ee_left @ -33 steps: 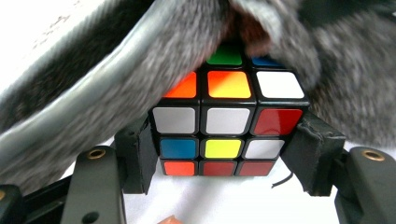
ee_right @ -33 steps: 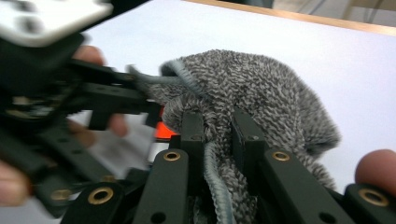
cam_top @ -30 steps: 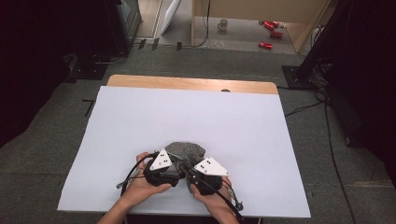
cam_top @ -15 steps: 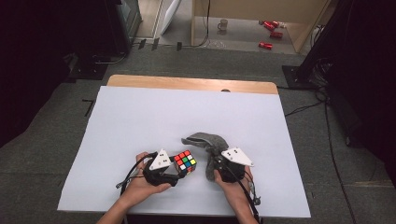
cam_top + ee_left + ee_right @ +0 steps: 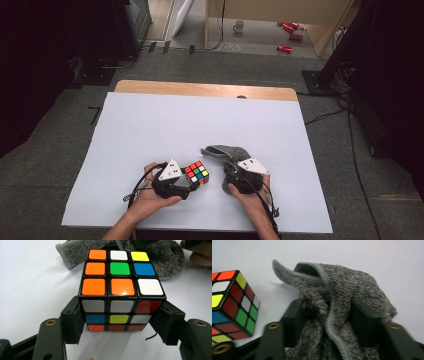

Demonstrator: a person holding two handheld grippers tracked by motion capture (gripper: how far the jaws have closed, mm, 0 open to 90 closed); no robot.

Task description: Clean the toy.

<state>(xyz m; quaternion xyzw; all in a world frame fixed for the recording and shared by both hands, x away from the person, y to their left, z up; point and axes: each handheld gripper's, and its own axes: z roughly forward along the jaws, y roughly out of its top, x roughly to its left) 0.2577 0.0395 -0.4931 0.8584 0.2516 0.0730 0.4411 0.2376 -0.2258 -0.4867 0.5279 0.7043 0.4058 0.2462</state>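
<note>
Now, cube [image 5: 121, 296]: uncovered, clamped in left gripper [image 5: 120, 325].
Cloth [image 5: 342, 302]: dragged off toward lower right.
Right gripper [image 5: 325, 322]: jaws just opening, cloth between them, apparently letting go.

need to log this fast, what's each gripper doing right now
left gripper: shut on the cube
right gripper: jaws just opening, grey cloth between them
</note>
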